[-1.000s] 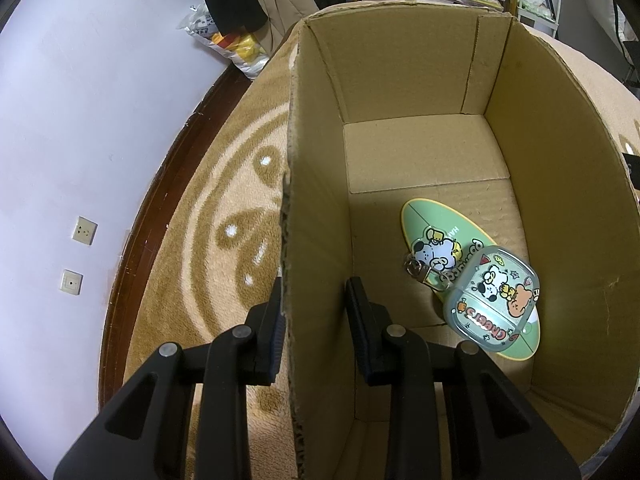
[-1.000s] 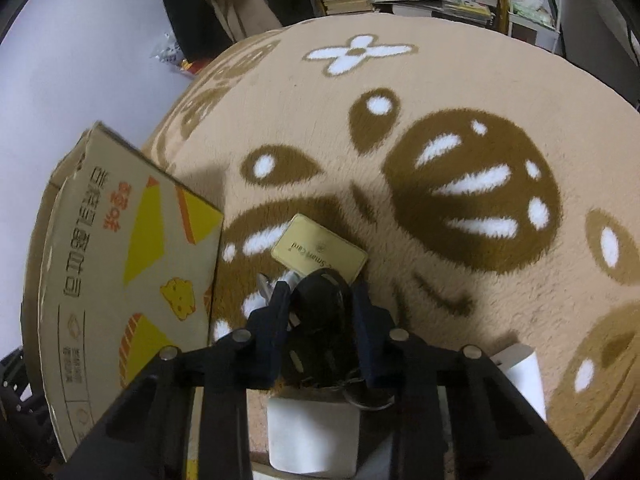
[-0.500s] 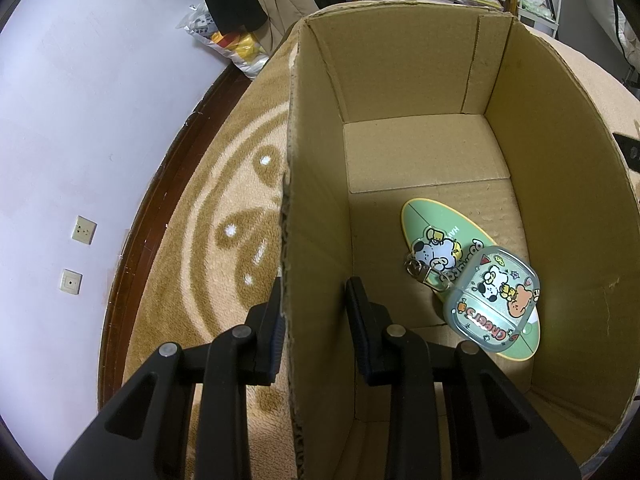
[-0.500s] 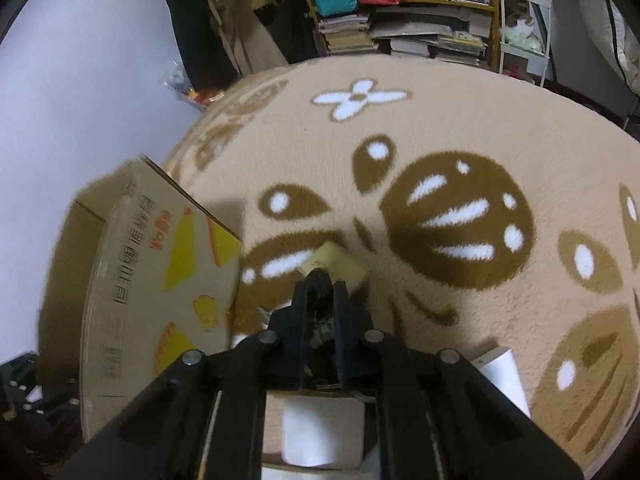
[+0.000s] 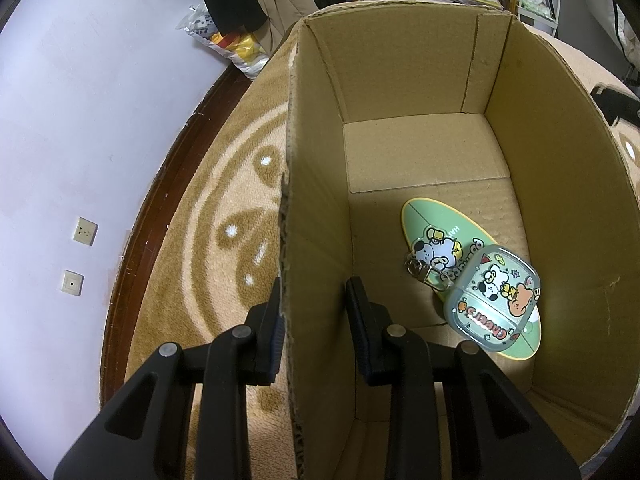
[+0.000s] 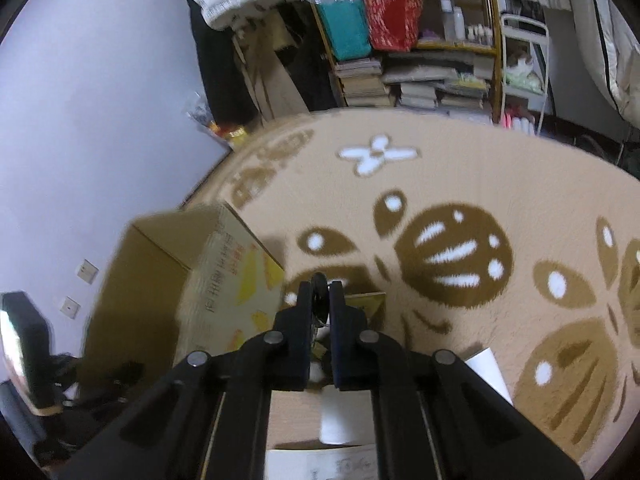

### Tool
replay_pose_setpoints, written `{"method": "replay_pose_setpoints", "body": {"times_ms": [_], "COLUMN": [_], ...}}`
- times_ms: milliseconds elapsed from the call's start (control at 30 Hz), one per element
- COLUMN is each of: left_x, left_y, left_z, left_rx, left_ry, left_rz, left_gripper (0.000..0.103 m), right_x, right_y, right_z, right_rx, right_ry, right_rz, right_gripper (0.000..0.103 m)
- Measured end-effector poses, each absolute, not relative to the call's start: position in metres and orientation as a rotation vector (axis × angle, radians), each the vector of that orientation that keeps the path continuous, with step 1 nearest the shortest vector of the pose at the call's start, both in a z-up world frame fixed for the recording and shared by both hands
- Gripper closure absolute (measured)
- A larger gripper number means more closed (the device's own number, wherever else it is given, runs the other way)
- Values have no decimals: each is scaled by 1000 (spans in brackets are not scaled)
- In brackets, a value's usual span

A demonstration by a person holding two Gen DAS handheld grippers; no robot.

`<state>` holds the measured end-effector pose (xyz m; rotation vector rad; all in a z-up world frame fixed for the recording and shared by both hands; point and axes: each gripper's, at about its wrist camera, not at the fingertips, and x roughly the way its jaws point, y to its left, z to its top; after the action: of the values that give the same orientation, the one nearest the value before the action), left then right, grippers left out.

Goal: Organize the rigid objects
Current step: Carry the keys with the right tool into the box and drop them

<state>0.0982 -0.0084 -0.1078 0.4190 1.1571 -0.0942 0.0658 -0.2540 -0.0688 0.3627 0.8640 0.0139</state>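
My left gripper straddles the left wall of an open cardboard box, one finger outside, one inside; whether it pinches the wall is unclear. Inside the box lie a green oval cartoon card and a translucent cartoon case with a keyring. My right gripper is shut on a thin dark object, lifted above the carpet. The box shows to its left. A gold card lies on the carpet just behind the fingers.
Beige carpet with brown and white patterns. White papers or cards lie near the right gripper's base. A lilac wall with sockets runs at left. A cluttered bookshelf and a plastic bag stand at the back.
My right gripper closed on the dark object and lifted it off the carpet, tilting up so more of the room shows. My left gripper and the box have stayed still.
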Motion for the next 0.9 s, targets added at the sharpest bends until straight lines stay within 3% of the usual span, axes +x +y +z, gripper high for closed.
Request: {"method": "replay_pose_setpoints", "body": {"times_ms": [467, 900], "left_x": [96, 95], "left_y": [-12, -12], "left_z": [-106, -106], "left_rx": [437, 438], "left_ry": [1154, 1153], "left_rz": [-85, -86], "left_gripper": [74, 74], "right_x": [37, 38], "right_y": [-210, -175], "right_z": [0, -19], "right_rx": [357, 314], "right_ry": [713, 768], "right_rz": [178, 247], "right_gripper": [95, 95]}}
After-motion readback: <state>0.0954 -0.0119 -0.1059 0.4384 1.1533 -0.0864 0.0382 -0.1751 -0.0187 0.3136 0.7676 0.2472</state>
